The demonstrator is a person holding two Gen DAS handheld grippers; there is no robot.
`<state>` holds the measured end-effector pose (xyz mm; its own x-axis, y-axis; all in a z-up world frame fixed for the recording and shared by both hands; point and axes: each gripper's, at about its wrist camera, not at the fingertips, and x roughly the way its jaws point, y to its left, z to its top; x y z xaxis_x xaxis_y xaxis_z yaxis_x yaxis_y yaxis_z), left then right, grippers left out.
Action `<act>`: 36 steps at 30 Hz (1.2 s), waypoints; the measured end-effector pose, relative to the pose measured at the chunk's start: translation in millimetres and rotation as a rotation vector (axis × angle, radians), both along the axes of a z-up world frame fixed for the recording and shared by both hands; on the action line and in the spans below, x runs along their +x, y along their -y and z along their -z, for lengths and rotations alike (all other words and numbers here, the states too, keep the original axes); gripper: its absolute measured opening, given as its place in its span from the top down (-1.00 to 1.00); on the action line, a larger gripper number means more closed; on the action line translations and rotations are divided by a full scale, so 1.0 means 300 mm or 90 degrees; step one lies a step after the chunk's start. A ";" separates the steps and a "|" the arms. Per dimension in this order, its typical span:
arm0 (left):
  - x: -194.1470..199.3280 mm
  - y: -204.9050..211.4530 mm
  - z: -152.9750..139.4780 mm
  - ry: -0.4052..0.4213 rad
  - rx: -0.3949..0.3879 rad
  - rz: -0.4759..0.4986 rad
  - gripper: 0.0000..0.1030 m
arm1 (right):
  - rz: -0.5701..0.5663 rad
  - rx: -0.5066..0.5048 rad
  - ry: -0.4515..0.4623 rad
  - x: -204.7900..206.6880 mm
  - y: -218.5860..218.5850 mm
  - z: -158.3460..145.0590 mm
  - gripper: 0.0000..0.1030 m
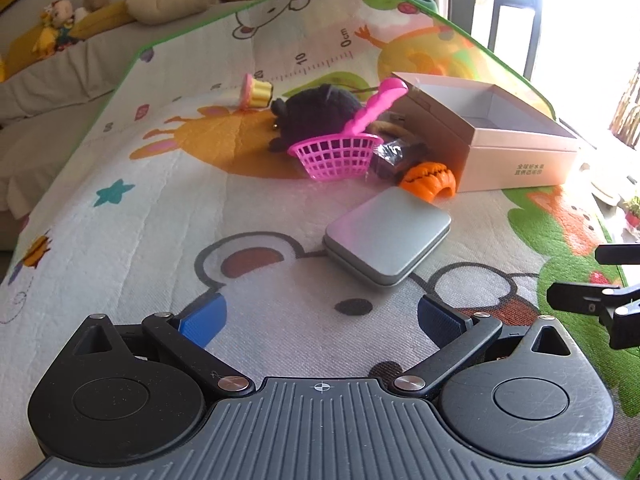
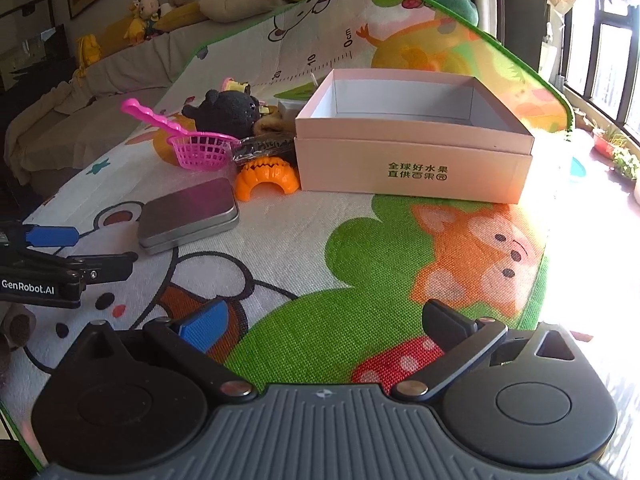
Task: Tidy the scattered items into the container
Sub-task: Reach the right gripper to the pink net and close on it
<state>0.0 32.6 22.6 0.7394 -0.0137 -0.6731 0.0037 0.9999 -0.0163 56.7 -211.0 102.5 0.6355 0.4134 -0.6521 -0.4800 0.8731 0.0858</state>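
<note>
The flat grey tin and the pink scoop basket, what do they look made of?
The flat grey rectangular tin looks like metal with a matt brushed finish: it shows a soft sheen and a lid seam. The pink lattice scoop basket looks like glossy moulded plastic, thin and slightly translucent.

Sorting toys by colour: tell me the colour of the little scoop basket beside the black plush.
Bright pink, handle included: the scoop basket shows best in the left wrist view.

"GenRobot.AI" on left gripper (image 2: 52, 236)
</note>
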 end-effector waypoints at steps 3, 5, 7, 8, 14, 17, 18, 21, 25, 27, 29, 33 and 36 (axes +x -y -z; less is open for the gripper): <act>0.010 0.021 -0.002 0.002 0.012 0.032 -1.00 | 0.023 0.022 0.041 0.051 -0.034 -0.044 -1.00; 0.014 0.042 0.000 0.010 0.034 0.049 -1.00 | 0.027 0.047 0.039 0.086 -0.058 -0.073 -0.93; 0.017 0.046 -0.002 0.020 0.044 0.051 -1.00 | -0.011 0.076 0.043 0.098 -0.094 -0.113 -0.73; 0.018 0.040 -0.003 0.023 0.042 0.047 -1.00 | -0.032 0.079 0.053 0.098 -0.118 -0.133 -0.57; -0.010 -0.030 -0.017 0.027 0.014 0.018 -1.00 | -0.163 0.019 0.097 0.115 -0.307 -0.178 0.14; -0.044 -0.058 -0.015 0.027 0.004 0.026 -1.00 | -0.150 -0.001 0.077 0.150 -0.312 -0.140 0.14; -0.048 -0.063 -0.012 0.025 -0.001 0.030 -1.00 | -0.133 0.007 0.061 0.167 -0.301 -0.121 0.14; -0.042 -0.057 -0.002 0.019 -0.013 0.043 -1.00 | -0.077 0.031 0.019 0.208 -0.280 -0.064 0.14; -0.044 -0.045 -0.009 0.029 -0.021 0.054 -1.00 | -0.012 0.074 0.003 0.236 -0.259 -0.027 -0.15; -0.043 -0.042 -0.007 0.029 -0.019 0.053 -1.00 | 0.001 0.104 -0.019 0.257 -0.257 -0.018 -0.22; -0.039 -0.042 -0.003 0.025 -0.015 0.047 -1.00 | 0.023 0.117 -0.055 0.280 -0.270 -0.004 -0.31; -0.032 -0.047 -0.005 0.022 -0.014 0.037 -1.00 | 0.070 0.122 -0.089 0.296 -0.303 0.019 -0.30; -0.030 -0.045 -0.019 0.024 -0.009 0.036 -1.00 | 0.088 0.109 -0.078 0.295 -0.308 0.017 0.04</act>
